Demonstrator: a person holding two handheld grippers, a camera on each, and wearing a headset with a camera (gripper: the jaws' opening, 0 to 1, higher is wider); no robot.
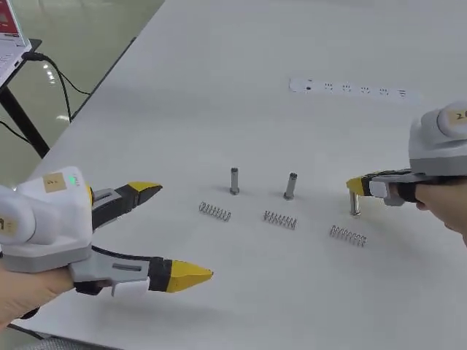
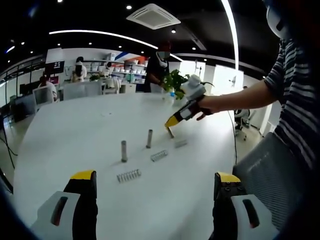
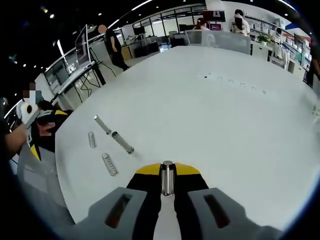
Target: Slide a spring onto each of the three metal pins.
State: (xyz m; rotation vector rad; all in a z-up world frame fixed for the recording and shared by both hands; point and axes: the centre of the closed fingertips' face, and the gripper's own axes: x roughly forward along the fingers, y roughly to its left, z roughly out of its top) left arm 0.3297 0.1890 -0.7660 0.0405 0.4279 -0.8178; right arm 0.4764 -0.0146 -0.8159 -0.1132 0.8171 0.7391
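Three short metal pins stand on the white table (image 1: 219, 87): the left pin (image 1: 234, 181), the middle pin (image 1: 290, 186) and the right pin (image 1: 354, 205). A spring lies in front of each: left spring (image 1: 214, 211), middle spring (image 1: 280, 219), right spring (image 1: 347, 235). My right gripper (image 1: 355, 187) is shut on the top of the right pin (image 3: 167, 178), its yellow-tipped jaws (image 3: 167, 169) closed around it. My left gripper (image 1: 175, 232) hovers open at the near left, with nothing between its jaws (image 2: 156, 177). Ahead of it lie the left spring (image 2: 129, 175) and left pin (image 2: 124, 151).
A white power strip (image 1: 354, 90) lies at the far right of the table. The table's left edge runs diagonally past a laptop (image 1: 9, 40) and black cable (image 1: 62, 80) on a side stand. People and desks fill the room behind.
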